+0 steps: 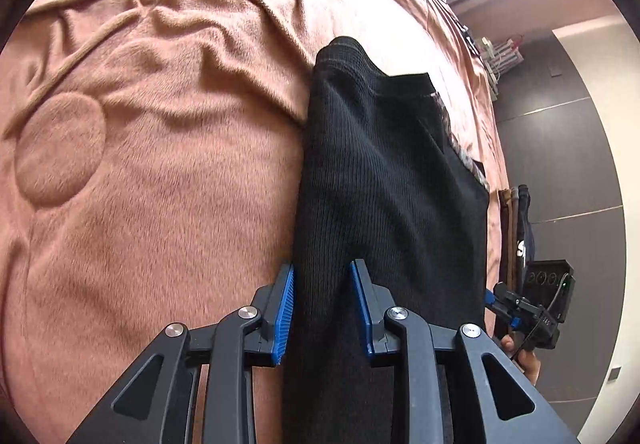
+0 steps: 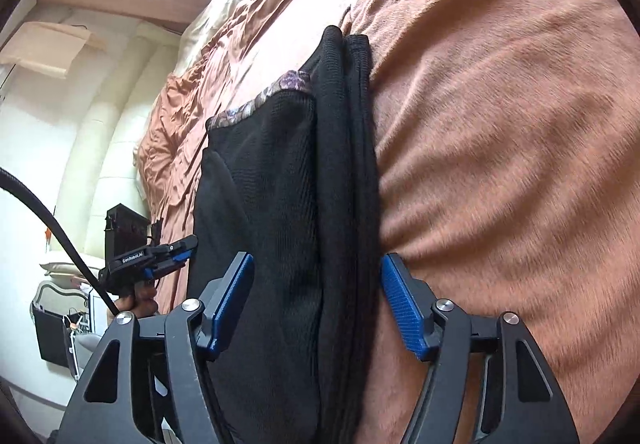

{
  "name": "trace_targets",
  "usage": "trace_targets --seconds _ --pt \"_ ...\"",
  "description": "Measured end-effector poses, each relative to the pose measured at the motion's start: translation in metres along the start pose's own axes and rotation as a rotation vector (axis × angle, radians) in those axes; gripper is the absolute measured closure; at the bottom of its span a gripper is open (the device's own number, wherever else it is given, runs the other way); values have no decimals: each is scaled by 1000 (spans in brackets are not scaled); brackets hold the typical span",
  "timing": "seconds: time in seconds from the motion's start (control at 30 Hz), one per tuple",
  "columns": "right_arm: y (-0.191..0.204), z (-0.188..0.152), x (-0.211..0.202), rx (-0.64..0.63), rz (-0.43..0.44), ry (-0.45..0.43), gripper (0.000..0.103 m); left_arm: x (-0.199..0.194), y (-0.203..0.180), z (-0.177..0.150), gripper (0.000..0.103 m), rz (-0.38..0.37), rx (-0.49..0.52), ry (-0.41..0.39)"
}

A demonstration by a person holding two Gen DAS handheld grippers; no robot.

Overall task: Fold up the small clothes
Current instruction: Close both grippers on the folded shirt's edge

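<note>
Left gripper (image 1: 322, 308) fingers narrow-gapped astride the garment (image 1: 384, 184) edge, not clamped. Right gripper (image 2: 316, 304) fingers wide, straddling the folded stack. Risk: closing off-centre catches only some layers, so the fold slips apart. Garment: black ribbed knit, patterned trim (image 2: 260, 100), folded long, lying on the bed (image 1: 160, 164).

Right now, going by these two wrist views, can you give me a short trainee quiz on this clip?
1. True or false: the garment is white.
2. Which lies under the garment: A) a blanket B) a wooden table C) a tiled floor?
3. Fill in: both the left gripper and the right gripper have their jaws ____ either side of the cloth.

Key: 1 false, it is black with a patterned trim. 2 A. 3 open.
</note>
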State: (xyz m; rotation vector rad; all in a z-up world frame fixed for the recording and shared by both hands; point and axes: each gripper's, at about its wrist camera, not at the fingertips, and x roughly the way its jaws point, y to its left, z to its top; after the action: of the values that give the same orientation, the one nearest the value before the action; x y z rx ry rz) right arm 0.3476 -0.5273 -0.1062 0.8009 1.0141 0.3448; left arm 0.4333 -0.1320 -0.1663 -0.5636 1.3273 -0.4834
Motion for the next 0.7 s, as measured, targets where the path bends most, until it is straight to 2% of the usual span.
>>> trace_targets --seconds 0.33,0.4,0.67,0.7 --pt "-2 32 27 -22 56 8 44 11 -3 36 75 -12 3 -1" --pt "-4 38 29 -24 58 2 50 13 -4 43 75 -17 2 -9" --pt "-3 55 48 -38 58 14 51 23 -6 70 75 -24 -2 -25" --pt "-2 57 51 -41 51 15 54 25 -6 73 75 -25 0 -27"
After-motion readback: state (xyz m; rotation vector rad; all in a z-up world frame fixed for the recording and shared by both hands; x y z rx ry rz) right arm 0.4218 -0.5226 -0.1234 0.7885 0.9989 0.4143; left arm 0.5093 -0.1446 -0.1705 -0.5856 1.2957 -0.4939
